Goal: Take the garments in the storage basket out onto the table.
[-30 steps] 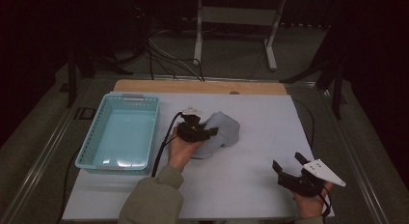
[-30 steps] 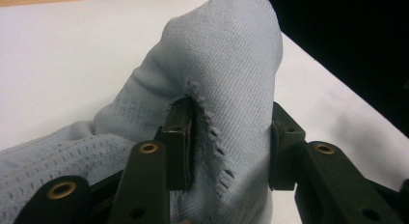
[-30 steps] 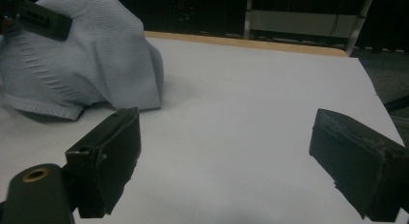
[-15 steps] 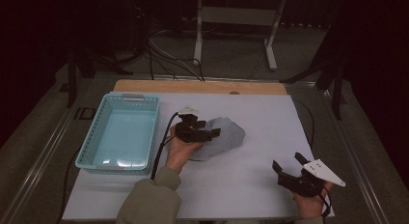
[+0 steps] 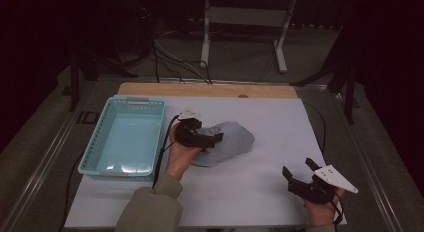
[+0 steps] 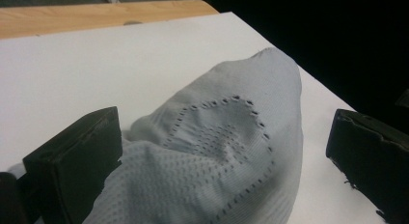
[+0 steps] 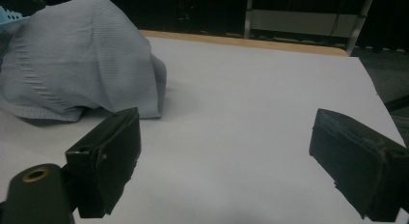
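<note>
Standing wide apart, the jaws of the left gripper (image 5: 207, 138) are straddling the grey cloth (image 5: 230, 142), having just been opening. In the left gripper view the cloth (image 6: 226, 156) is lying bunched between the jaws and spreading ahead of them; the near-side jaw is touching its edge, the other is standing clear of it, and neither pad is pressing. The cloth is resting on the white surface (image 5: 270, 122), with the turquoise basket (image 5: 127, 139) sitting behind the left gripper's hand. The right gripper (image 5: 302, 176) is hovering well apart from the cloth, its jaws spread wide and holding nothing; in the right gripper view the cloth (image 7: 82, 64) is lying beyond the left-hand jaw.
</note>
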Available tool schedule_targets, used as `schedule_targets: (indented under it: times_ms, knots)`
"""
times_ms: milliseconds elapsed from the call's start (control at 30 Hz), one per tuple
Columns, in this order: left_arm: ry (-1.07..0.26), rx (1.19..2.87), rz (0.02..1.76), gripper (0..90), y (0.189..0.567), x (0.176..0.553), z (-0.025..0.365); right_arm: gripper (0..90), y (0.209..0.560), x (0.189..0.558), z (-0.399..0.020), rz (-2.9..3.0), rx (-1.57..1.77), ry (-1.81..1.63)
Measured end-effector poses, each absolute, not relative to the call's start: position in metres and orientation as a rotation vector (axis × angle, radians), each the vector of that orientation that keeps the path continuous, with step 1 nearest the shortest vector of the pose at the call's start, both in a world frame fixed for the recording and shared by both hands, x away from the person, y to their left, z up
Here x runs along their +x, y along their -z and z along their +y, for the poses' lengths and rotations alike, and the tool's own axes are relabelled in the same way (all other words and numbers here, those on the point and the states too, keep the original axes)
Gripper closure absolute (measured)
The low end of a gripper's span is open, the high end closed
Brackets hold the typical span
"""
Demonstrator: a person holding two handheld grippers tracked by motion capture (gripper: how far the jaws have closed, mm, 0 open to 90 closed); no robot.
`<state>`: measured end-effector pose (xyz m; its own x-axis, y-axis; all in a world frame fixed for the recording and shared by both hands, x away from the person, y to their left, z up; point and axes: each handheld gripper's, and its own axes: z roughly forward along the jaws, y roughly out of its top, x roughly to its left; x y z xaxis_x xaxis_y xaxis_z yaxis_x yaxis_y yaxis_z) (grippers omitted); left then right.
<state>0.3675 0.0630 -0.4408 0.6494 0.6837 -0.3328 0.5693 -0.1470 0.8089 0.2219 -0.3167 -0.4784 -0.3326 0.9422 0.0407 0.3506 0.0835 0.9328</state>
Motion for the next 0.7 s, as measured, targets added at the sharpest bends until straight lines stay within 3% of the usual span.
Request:
schedule_targets:
  times_ms: [700]
  knots:
    - [-0.253, 1.791, 1.01, 0.0, 0.418, 0.354, 0.107, 11.0, 0.479, 0.222, -0.316, 1.756, 1.282, -1.245]
